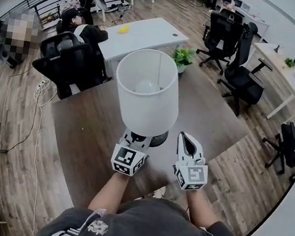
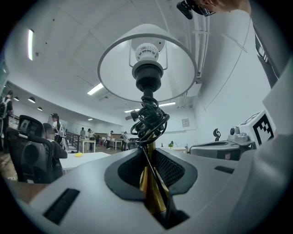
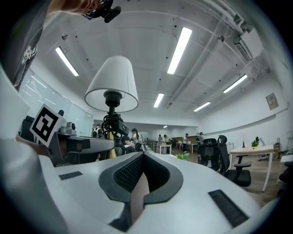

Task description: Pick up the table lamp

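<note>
The table lamp has a white drum shade [image 1: 147, 92], a brass stem [image 2: 153, 192] and a dark round base [image 1: 159, 140], and it stands upright over the brown table [image 1: 84, 132]. A black cord is coiled round the stem [image 2: 149, 119] under the bulb socket. My left gripper [image 1: 136, 139] is shut on the brass stem, below the coil. From above I cannot tell whether the base touches the table. My right gripper [image 1: 187, 140] is beside the lamp on its right, shut with nothing in it. The right gripper view shows the lamp shade [image 3: 112, 84] to the left.
Black office chairs [image 1: 68, 60] with a seated person stand at the table's far left edge. Behind them is a white desk [image 1: 144, 33] with a potted plant [image 1: 183, 56]. More chairs [image 1: 238, 73] stand at the right. Wooden floor surrounds the table.
</note>
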